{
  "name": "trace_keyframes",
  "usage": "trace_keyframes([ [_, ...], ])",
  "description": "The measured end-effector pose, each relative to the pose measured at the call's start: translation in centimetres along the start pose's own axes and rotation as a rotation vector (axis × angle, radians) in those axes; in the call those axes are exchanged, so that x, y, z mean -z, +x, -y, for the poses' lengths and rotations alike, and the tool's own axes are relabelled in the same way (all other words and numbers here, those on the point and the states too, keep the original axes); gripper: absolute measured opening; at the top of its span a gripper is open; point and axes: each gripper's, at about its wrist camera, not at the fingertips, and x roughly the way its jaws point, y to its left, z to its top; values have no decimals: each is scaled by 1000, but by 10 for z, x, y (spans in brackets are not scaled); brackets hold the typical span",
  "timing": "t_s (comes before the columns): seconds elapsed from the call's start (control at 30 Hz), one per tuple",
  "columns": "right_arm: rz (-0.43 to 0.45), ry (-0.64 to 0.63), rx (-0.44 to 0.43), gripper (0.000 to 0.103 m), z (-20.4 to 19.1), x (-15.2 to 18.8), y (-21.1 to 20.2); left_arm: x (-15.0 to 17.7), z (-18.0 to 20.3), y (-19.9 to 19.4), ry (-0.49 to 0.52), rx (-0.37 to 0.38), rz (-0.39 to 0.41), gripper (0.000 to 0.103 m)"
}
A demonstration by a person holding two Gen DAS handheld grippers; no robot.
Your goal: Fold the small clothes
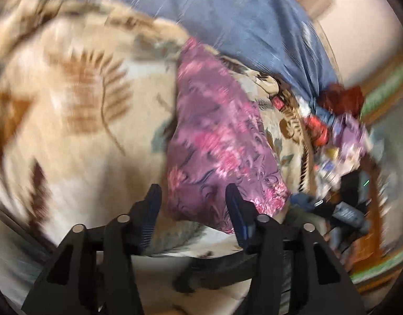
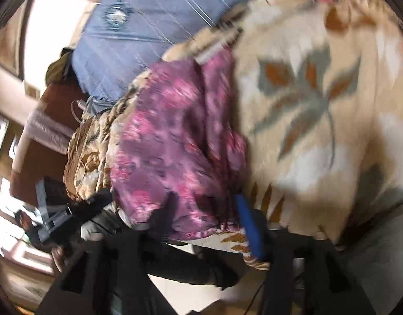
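Note:
A small purple and pink floral garment [image 1: 217, 141] lies folded into a long strip on a beige leaf-patterned blanket [image 1: 78, 120]. My left gripper [image 1: 193, 197] is open, its fingers astride the garment's near left corner, just above it. In the right wrist view the same garment [image 2: 172, 144] lies bunched on the blanket [image 2: 319, 105]. My right gripper [image 2: 201, 210] is open over the garment's near edge; the cloth partly covers its left finger. Both views are motion-blurred.
A blue quilted cover [image 1: 240, 15] lies beyond the blanket. A heap of red, blue and purple clothes [image 1: 340, 120] sits at the blanket's right edge. A brown surface [image 2: 43, 131] and dark gear [image 2: 59, 220] lie left of the bed.

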Motion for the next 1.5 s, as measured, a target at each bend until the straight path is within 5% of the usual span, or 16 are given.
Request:
trace_keyframes([
  [0.17,41,-93,-52,59,-28,-31,-16,-40,3,-7,13,44,35,62],
  [0.4,-18,-156,-114,59,-49,-134,56,-141,-20,81,-43,76,-54,62],
  [0.57,-34,-62,-107,53,-20,-157,107,-131,-51,118,-144,192,-83,62],
  [0.77,-105,-58,-129,6,-10,-151,135,-138,-67,143,-254,296,-135,62],
  [0.9,-42,-91,-113,5,-26,-147,91,-135,-61,134,-224,302,-98,62],
  [1.0,44,-148,-22,5,-42,-139,52,-134,-53,137,-195,297,-95,62],
  [1.2,-96,4,10,7,14,-138,115,-132,-50,145,-177,258,-132,62],
  [1.37,-87,-31,38,17,9,-140,114,-131,-44,144,-129,227,-154,62],
  [1.4,-103,-11,25,17,13,-138,118,-130,-44,144,-130,220,-149,60],
  [1.5,-92,-11,-15,22,13,-141,107,-129,-45,143,-125,201,-140,20],
])
